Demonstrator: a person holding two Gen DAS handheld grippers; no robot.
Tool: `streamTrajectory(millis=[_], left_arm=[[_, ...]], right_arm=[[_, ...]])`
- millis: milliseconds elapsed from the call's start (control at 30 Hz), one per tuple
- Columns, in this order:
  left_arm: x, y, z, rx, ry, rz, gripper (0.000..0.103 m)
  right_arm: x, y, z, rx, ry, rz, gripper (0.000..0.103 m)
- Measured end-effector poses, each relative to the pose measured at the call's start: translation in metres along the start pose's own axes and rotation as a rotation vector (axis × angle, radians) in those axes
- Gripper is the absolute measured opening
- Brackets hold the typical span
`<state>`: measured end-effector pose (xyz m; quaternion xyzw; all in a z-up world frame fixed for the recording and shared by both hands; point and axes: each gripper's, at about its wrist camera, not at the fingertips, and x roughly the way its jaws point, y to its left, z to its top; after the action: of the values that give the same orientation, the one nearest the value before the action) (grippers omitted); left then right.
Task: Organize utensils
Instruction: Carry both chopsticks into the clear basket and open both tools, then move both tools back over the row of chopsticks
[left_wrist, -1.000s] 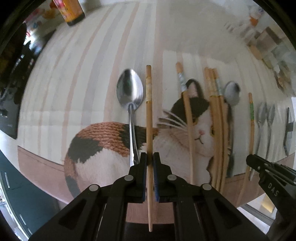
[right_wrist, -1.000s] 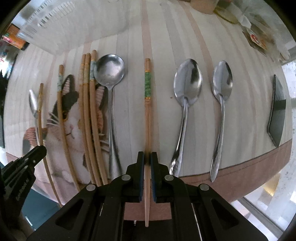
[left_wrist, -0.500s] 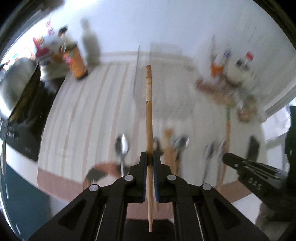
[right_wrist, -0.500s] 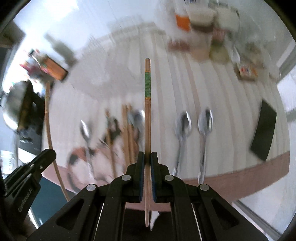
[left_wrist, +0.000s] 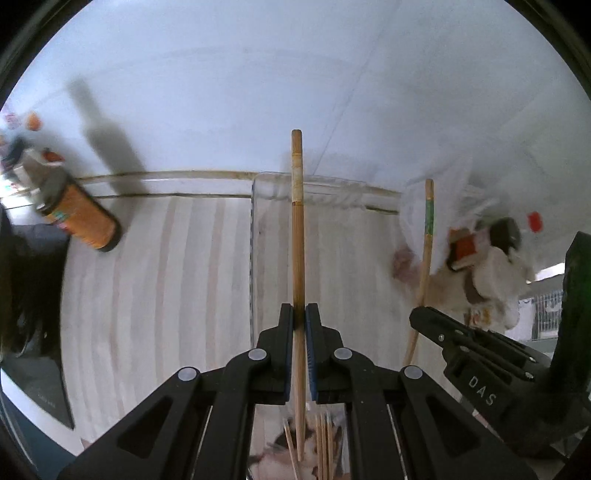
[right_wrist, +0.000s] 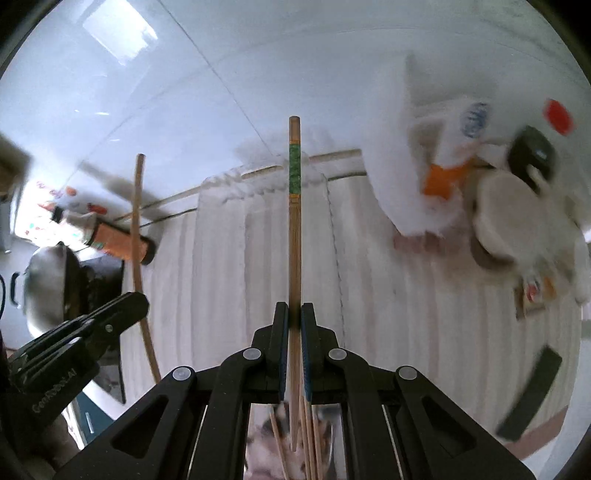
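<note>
both grippers are clamped on 1 chopstick each. in the left wrist view the left gripper (left_wrist: 299, 325) pinches a chopstick with a pale band (left_wrist: 297, 229), its long axis running straight up the frame along the fingers. in the right wrist view the right gripper (right_wrist: 294, 325) pinches a green-banded chopstick (right_wrist: 294, 221) the same way.

the relation that matters – a clear tray (left_wrist: 258, 206) lies dead ahead of both tips, at frame centre against the wall, so each stick likely goes in lengthwise. neither hand looks clearly nearer.

more chopsticks (right_wrist: 310, 443) lie on a cat-print mat at the bottom edge. the surface is a striped cloth (left_wrist: 166, 277); an orange bottle (left_wrist: 81, 218) lies upper left, blurred containers at right – white wall behind.
</note>
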<state>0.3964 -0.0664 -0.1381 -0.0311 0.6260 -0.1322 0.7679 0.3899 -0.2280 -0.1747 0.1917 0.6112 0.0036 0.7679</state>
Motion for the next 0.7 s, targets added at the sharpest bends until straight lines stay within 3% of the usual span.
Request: streamTrajectory(millis=[167, 367, 400, 467, 567, 667, 700], left_arm=[[0.042, 0.012, 0.027, -0.007, 0.079, -0.025, 0.004], [0.067, 0.010, 0.031, 0.017, 0.133, -0.022, 0.006], [0.068, 0.008, 0.031, 0.023, 0.129, -0.008, 0.008], [0.063, 0.004, 0.030, 0.033, 0.112, 0.032, 0.009], [0.056, 0.007, 0.025, 0.018, 0.082, 0.082, 0.014], [0.041, 0.012, 0.013, 0.005, 0.012, 0.154, 0.038], [0.035, 0.013, 0.007, 0.004, -0.024, 0.187, 0.057]], right_arm=[[0.045, 0.004, 0.027, -0.009, 0.057, -0.030, 0.006], [0.076, 0.006, 0.036, -0.039, 0.135, -0.049, 0.009], [0.077, 0.004, 0.036, -0.036, 0.140, -0.048, 0.011], [0.076, 0.003, 0.036, -0.031, 0.133, -0.060, 0.036], [0.063, -0.001, 0.027, -0.019, 0.105, -0.086, 0.044], [0.042, -0.005, 0.015, -0.019, 0.052, -0.119, 0.052], [0.034, -0.007, 0.009, -0.025, 0.023, -0.141, 0.053]])
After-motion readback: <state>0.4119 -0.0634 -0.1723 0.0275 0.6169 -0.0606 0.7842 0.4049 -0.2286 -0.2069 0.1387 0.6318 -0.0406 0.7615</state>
